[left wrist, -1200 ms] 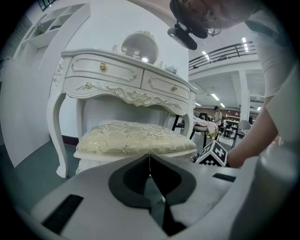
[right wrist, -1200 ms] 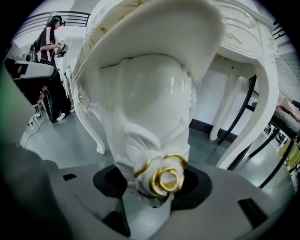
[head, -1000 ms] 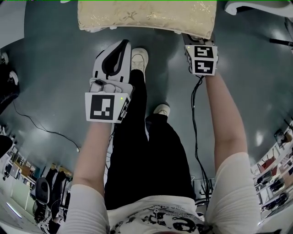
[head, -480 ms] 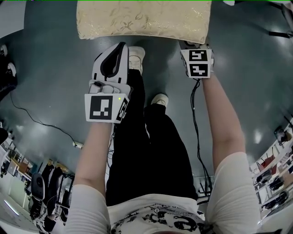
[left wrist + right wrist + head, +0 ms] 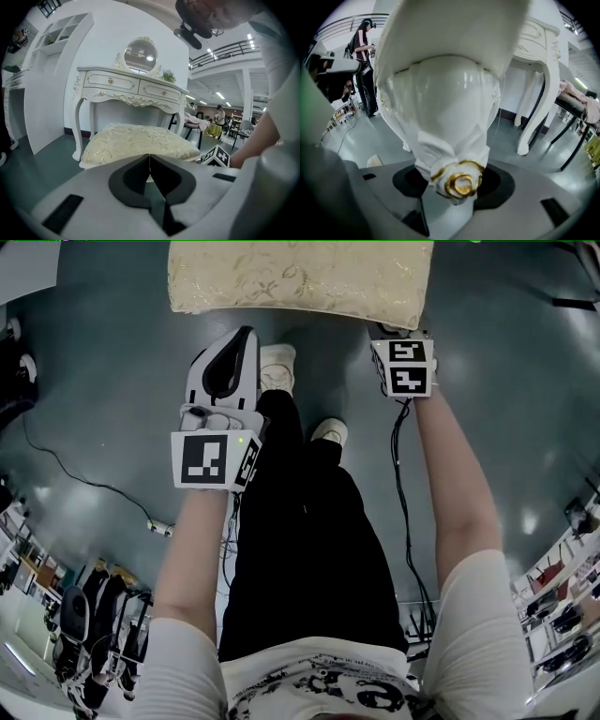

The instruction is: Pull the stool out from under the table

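The stool point(image 5: 300, 277), white with a cream and gold cushion, stands at the top of the head view. My right gripper point(image 5: 396, 334) reaches under its near right corner. In the right gripper view the right gripper point(image 5: 457, 180) is shut on the stool's carved white leg point(image 5: 445, 108), at a gold rose ornament point(image 5: 459, 183). My left gripper point(image 5: 244, 336) is held apart from the cushion's near edge, over the floor. Its jaws meet with nothing between them, as the left gripper view shows point(image 5: 149, 159), with the stool's cushion point(image 5: 140, 140) just ahead.
A white dressing table point(image 5: 131, 89) with a round mirror point(image 5: 139, 54) stands behind the stool; one of its curved legs point(image 5: 539, 108) is to the right. The person's shoes point(image 5: 277, 367) are close below the stool. A cable point(image 5: 84, 498) crosses the floor at left.
The person's feet have shifted on the floor, and the floor at left has slid past. The stool has stayed in the right gripper's hold. The left gripper has barely moved.
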`<state>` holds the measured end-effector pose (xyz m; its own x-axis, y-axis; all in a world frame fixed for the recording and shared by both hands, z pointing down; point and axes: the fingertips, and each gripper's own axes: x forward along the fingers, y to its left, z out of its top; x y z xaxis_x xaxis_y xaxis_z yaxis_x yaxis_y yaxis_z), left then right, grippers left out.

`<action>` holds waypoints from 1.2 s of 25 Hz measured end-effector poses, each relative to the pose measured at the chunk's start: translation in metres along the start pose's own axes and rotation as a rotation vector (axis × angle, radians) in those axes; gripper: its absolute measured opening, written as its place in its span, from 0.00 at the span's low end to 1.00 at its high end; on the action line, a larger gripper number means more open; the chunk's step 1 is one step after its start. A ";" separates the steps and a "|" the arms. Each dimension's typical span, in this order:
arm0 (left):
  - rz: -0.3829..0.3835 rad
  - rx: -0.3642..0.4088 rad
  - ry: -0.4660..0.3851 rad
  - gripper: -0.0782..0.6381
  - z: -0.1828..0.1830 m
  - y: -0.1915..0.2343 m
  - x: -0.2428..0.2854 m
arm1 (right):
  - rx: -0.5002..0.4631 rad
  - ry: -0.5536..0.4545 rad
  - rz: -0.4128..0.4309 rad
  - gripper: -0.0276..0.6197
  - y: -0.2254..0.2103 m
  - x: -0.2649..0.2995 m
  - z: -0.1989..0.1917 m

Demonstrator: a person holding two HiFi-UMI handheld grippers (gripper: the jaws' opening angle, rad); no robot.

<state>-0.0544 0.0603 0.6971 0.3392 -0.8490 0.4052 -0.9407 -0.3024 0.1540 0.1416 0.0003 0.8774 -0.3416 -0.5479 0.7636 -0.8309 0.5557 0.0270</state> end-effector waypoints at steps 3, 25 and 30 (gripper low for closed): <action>-0.010 0.003 0.011 0.14 -0.001 -0.010 -0.011 | 0.030 0.006 0.005 0.46 -0.002 -0.008 -0.001; -0.153 0.067 -0.032 0.14 0.209 -0.048 -0.045 | 0.154 -0.263 -0.124 0.07 -0.004 -0.258 0.214; -0.179 0.100 -0.119 0.14 0.309 -0.043 -0.055 | 0.160 -0.397 -0.121 0.07 -0.004 -0.317 0.312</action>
<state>-0.0349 -0.0134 0.3897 0.5026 -0.8215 0.2692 -0.8639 -0.4887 0.1216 0.1160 -0.0228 0.4338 -0.3542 -0.8180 0.4532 -0.9221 0.3864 -0.0232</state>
